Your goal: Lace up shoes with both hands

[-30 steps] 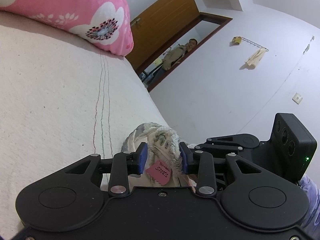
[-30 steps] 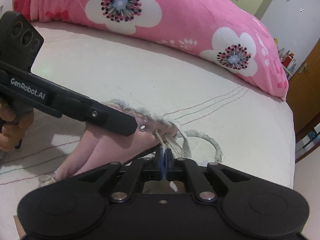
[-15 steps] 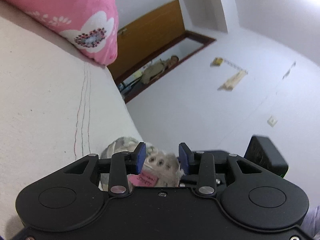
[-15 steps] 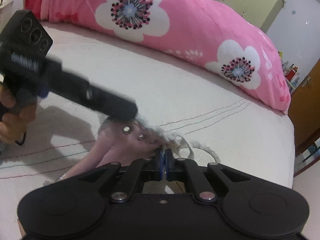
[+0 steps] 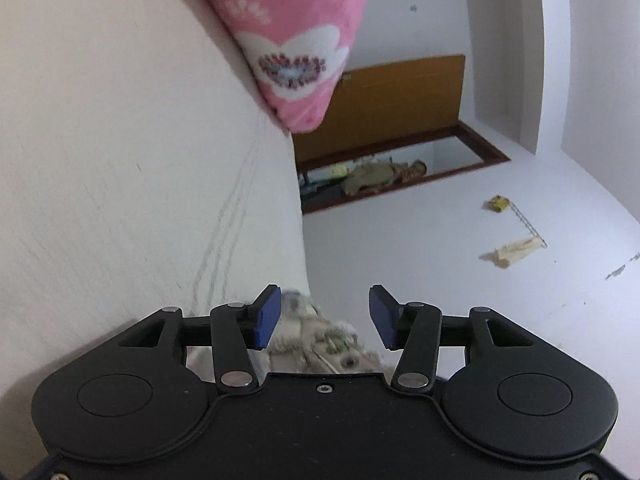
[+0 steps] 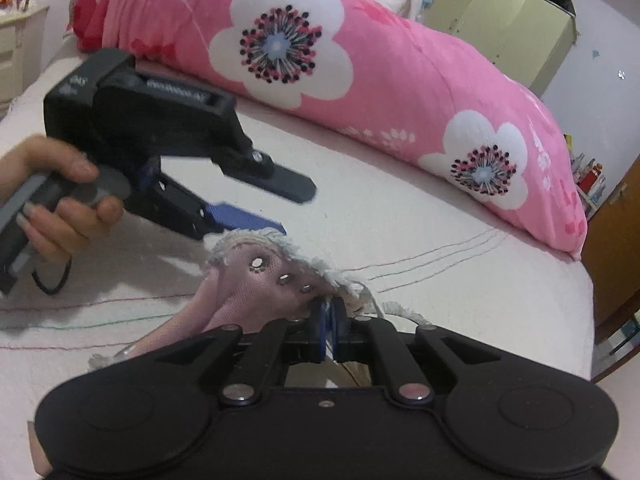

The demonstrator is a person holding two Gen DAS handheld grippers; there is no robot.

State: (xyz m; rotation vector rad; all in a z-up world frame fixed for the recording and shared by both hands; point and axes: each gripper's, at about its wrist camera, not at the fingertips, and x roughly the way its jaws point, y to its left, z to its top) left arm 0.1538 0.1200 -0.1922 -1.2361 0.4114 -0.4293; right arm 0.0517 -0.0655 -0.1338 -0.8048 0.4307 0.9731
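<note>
In the left wrist view, the left gripper point(image 5: 324, 316) has its jaws opening, clear of the shoe point(image 5: 320, 344) lying on the bed point(image 5: 120, 160). In the right wrist view, the right gripper point(image 6: 329, 328) is clenched on the lace point(image 6: 370, 300) beside the pink shoe's eyelets point(image 6: 284, 279); lacing looks mid-way, several eyelets empty.

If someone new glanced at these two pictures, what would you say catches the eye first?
Most striking is the bright pink flowered quilt, stretched across the far side of the pale bed sheet. Next comes the pink fur-trimmed shoe lying in the foreground, with the right tongs pinched shut on its lace. Above its collar the left tongs are opening, their pads clear of the shoe.
</note>
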